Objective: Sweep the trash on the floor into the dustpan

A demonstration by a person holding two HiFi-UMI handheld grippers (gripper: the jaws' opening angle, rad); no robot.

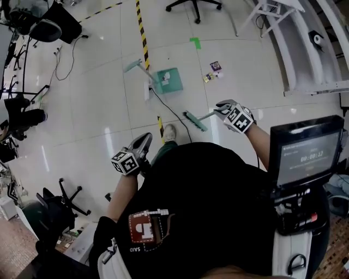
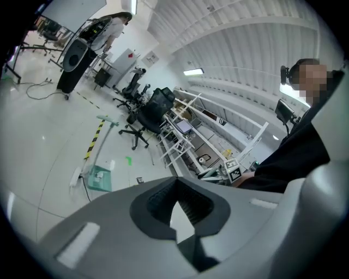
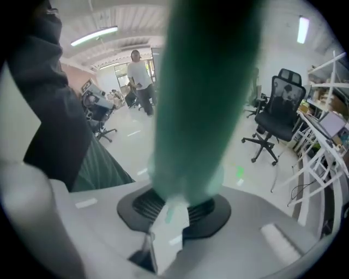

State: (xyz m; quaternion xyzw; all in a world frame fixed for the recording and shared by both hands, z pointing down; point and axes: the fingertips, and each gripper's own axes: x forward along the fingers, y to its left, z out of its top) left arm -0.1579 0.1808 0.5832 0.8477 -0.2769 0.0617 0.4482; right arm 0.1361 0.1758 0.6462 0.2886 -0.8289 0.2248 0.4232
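Observation:
In the head view my right gripper is shut on the thin handle of a green broom, whose brush head hangs low over the white floor. The right gripper view has that green handle running blurred straight up from between the pads of the right gripper. A green dustpan lies on the floor farther out, its long handle pointing left. Small bits of trash lie to its right. My left gripper hangs by the person's left side, its pads together at the tips with nothing in them. The dustpan also shows in the left gripper view.
A yellow-black tape stripe runs up the floor past the dustpan. A dark cable trails from a white power strip. White shelf frames stand at right, an office chair at top, a chair base at lower left.

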